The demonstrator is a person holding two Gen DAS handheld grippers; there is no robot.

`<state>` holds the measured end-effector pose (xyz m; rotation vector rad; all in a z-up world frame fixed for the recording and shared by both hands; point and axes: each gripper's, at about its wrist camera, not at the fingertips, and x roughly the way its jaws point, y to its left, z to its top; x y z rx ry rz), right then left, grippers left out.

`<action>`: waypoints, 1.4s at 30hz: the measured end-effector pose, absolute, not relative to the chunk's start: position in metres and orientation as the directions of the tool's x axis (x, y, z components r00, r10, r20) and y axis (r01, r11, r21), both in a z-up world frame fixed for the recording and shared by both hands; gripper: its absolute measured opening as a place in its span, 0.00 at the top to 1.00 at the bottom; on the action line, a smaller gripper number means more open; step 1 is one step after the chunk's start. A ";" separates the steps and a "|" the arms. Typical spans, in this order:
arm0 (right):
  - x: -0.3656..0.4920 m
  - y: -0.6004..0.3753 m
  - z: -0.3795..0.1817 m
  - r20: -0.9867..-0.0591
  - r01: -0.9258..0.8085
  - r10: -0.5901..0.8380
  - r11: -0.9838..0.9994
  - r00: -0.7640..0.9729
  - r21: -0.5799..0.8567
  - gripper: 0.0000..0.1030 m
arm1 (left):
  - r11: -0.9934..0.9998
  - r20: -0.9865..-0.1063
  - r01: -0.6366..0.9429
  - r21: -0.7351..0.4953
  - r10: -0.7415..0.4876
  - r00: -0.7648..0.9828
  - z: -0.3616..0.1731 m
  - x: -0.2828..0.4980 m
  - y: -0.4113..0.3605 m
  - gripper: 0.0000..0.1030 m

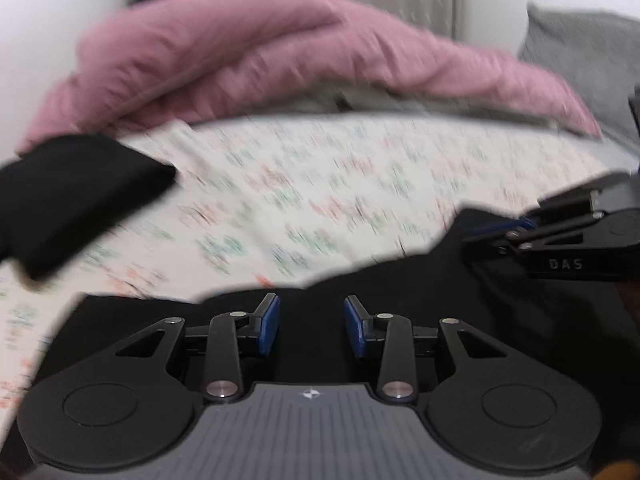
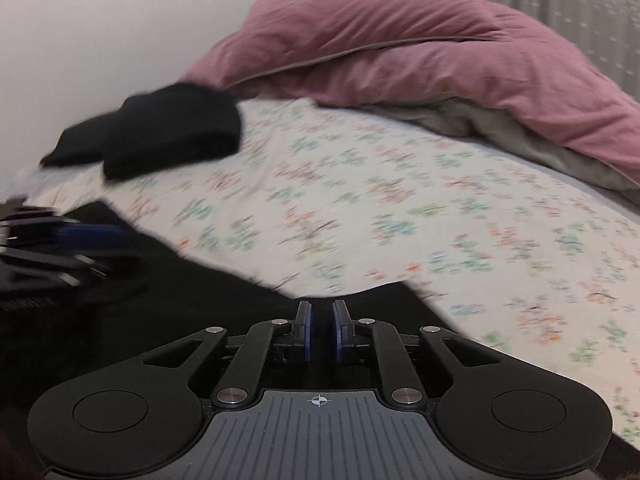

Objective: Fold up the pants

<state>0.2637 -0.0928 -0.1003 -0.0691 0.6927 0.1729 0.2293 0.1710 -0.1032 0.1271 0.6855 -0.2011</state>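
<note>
I am working in a home bedroom, over a bed with a white flower-printed sheet (image 2: 360,200), a rumpled pink quilted duvet (image 2: 420,52) and a grey pillow (image 1: 588,52).

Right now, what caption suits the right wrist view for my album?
Nearly closed right gripper over black pants on a floral bedsheet, crumpled pink duvet behind.

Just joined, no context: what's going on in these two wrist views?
A person is folding black pants on a floral sheet, a handheld gripper in each hand. The left gripper hovers over the near cloth with jaws apart, nothing pinched. The right gripper sits at the pants' far edge, jaws nearly together; whether cloth is caught between them is unclear. An already folded black garment lies at far left, by a pink duvet. Both views are motion-blurred.
</note>
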 end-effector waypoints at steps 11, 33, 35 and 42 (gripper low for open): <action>0.223 -0.157 -0.121 -0.681 -0.100 0.042 0.994 0.731 -0.046 0.89 | 0.998 -0.628 0.066 0.023 -0.037 0.777 -0.113 0.230 0.232 0.54; 0.002 -0.353 -0.116 -0.680 0.442 -0.364 0.895 0.637 -0.065 0.78 | 0.990 -0.632 0.066 0.127 0.029 0.774 -0.092 0.201 0.164 0.37; -0.017 -0.361 -0.113 -0.674 0.472 -0.381 0.880 0.633 -0.054 0.78 | 0.988 -0.615 0.112 0.111 -0.020 0.788 -0.087 0.196 0.142 0.37; 0.005 -0.368 -0.120 -0.677 0.478 -0.392 0.876 0.623 -0.068 0.78 | 0.951 -0.626 0.302 0.067 -0.196 0.755 -0.096 0.222 0.045 0.37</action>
